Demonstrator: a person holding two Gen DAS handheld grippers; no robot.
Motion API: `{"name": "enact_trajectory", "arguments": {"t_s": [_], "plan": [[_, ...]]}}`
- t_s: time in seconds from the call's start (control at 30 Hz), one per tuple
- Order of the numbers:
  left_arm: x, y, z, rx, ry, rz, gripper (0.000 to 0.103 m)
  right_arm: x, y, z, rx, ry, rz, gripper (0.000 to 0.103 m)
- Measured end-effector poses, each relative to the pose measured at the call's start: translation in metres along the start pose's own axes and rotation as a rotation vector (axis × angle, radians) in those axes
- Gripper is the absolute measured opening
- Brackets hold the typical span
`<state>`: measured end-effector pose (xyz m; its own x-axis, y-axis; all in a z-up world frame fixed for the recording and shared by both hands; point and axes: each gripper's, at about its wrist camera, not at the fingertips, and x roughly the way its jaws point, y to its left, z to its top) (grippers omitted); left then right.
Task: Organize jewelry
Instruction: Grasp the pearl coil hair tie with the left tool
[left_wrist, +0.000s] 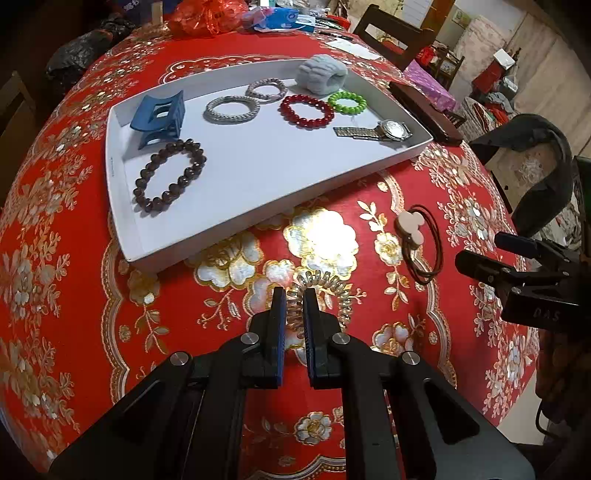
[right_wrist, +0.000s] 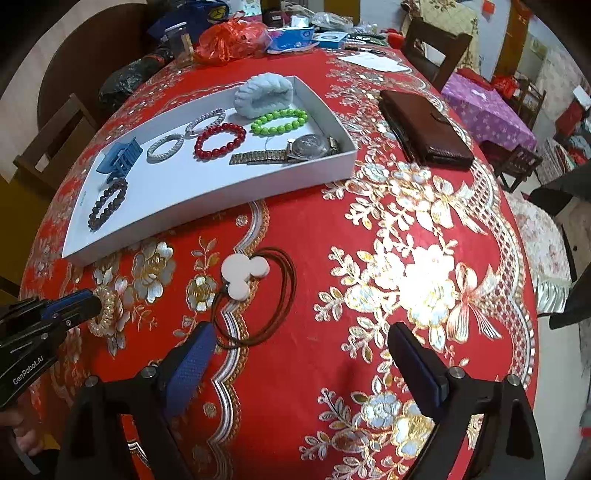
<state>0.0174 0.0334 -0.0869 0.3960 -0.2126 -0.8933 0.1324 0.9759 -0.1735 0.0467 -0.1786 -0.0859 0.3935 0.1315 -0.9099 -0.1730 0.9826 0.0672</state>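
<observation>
— How's the left gripper (left_wrist: 294, 295)?
— Angled down, jaws pinched nearly together on the coiled hair tie (left_wrist: 325, 291).
— And the right gripper (right_wrist: 301, 334)?
— Also tilted down, fingers spread wide, nothing between them.

A: Which items are only partly shown?
B: The coil tie (left_wrist: 320, 295) is partly covered by the left gripper (left_wrist: 294, 295). The right gripper (left_wrist: 517, 266) is cut off by the left view's edge.
A: And unreadable?
B: The watch (right_wrist: 308, 147) dial is too small.
</observation>
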Motion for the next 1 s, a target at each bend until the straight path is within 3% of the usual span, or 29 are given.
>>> {"name": "enact_trajectory", "arguments": {"t_s": [0.3, 0.5, 0.6, 0.77, 0.9, 1.0], "plan": [[0.001, 0.01, 0.001, -0.022, 0.0, 0.008, 0.007, 0.007, 0.009, 0.01, -0.025, 0.001, -0.001, 0.086], [0.003, 0.017, 0.001, -0.043, 0.004, 0.013, 0.007, 0.003, 0.011, 0.009, -0.016, -0.079, 0.187, 0.059], [0.005, 0.019, 0.0, -0.045, 0.012, 0.012, 0.007, 0.01, 0.012, 0.007, -0.017, -0.099, 0.244, 0.054], [0.008, 0.019, 0.0, -0.043, 0.022, 0.009, 0.007, 0.025, 0.02, 0.013, -0.057, -0.082, 0.237, 0.05], [0.011, 0.02, 0.002, -0.043, 0.027, 0.008, 0.007, 0.038, 0.029, 0.019, -0.12, -0.046, 0.195, 0.049], [0.012, 0.021, 0.004, -0.043, 0.03, 0.007, 0.007, 0.04, 0.038, 0.019, -0.202, -0.068, 0.139, 0.048]]}}
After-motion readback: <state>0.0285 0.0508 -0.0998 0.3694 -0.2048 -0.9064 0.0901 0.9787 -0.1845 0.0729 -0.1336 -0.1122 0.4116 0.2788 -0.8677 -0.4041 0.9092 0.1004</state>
